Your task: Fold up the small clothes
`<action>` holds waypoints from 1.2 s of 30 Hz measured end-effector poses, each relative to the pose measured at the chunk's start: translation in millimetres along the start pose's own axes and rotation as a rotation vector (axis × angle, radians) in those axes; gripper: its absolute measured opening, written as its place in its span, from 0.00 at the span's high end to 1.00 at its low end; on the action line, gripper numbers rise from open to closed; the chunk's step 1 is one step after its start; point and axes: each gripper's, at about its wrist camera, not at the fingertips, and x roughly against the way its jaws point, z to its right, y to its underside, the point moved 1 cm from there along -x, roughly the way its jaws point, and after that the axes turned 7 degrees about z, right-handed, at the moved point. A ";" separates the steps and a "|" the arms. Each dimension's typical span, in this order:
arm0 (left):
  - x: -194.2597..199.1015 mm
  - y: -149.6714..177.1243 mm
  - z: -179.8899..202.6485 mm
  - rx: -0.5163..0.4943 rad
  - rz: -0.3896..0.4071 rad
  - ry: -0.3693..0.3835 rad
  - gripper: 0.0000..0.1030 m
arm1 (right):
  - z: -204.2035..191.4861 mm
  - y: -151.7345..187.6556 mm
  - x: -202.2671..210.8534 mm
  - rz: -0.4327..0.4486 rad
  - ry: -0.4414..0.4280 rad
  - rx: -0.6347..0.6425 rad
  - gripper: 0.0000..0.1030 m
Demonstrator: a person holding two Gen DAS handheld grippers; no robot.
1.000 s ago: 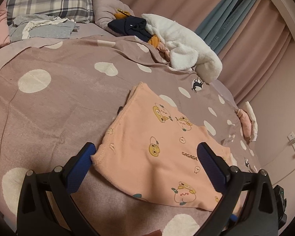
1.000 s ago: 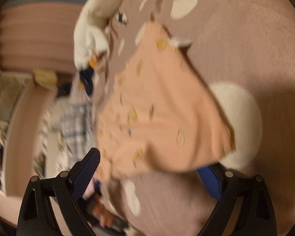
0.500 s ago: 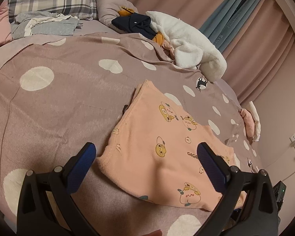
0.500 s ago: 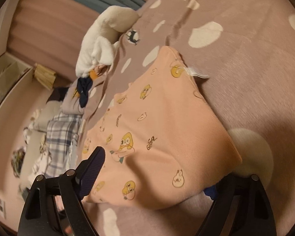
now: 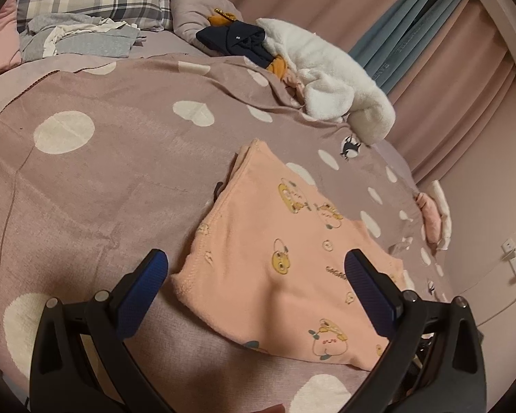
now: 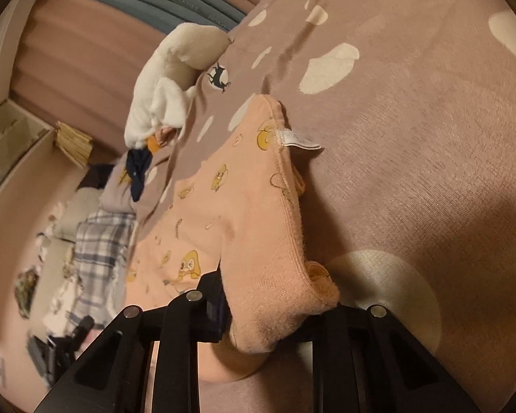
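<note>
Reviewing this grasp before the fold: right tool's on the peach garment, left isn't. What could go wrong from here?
1. The right tool has just closed on a bunched corner of the peach garment; lifting may drag several layers and undo the fold.
2. The left tool hangs open above the near edge, so the garment may slide on the blanket.

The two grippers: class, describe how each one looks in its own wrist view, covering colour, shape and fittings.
The left gripper has a black plastic frame with triangular cut-outs, round silver bolt heads and textured blue pads on its fingers. The right gripper shows the same black frame and silver bolts; its pads are mostly hidden.
</note>
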 end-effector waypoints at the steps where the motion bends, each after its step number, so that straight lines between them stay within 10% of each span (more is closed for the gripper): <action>1: -1.4 0.7 0.2 -0.003 -0.007 -0.010 0.00 | -1.6 0.7 0.2 0.005 0.009 0.013 0.79; 36: 12.5 -20.6 -49.6 0.011 0.022 -0.154 0.00 | -34.9 0.7 5.7 0.068 0.069 0.079 0.84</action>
